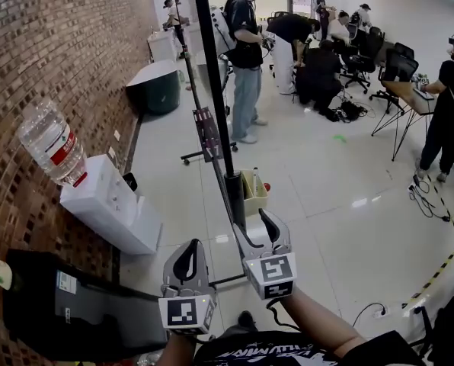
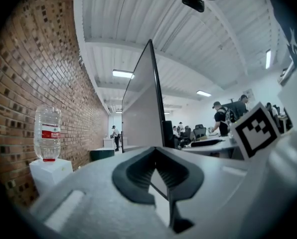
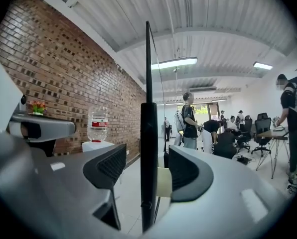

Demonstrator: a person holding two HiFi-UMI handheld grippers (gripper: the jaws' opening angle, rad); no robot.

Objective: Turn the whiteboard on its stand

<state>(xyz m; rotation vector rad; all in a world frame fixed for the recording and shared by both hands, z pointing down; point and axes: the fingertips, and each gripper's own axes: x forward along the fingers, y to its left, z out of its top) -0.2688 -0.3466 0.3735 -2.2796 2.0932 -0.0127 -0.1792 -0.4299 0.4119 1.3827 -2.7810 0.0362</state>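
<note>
The whiteboard (image 1: 212,75) stands edge-on, a thin black line running up the middle of the head view. Its black side frame (image 3: 148,148) rises between the two jaws of my right gripper (image 3: 147,176); a gap shows on both sides, so neither pad presses on it. In the head view my right gripper (image 1: 256,231) reaches around the frame just above the stand's lower part. My left gripper (image 1: 187,264) hangs lower left of it, away from the board. In its own view the board (image 2: 143,113) stands ahead and my left gripper (image 2: 157,168) is shut on nothing.
A brick wall (image 1: 29,67) runs along the left, with a white water dispenser (image 1: 109,204), its bottle (image 1: 53,143) and a black case (image 1: 67,303) against it. The stand's wheeled foot (image 1: 208,155) lies beyond. A person (image 1: 246,59) stands behind the board; others work at desks (image 1: 402,90).
</note>
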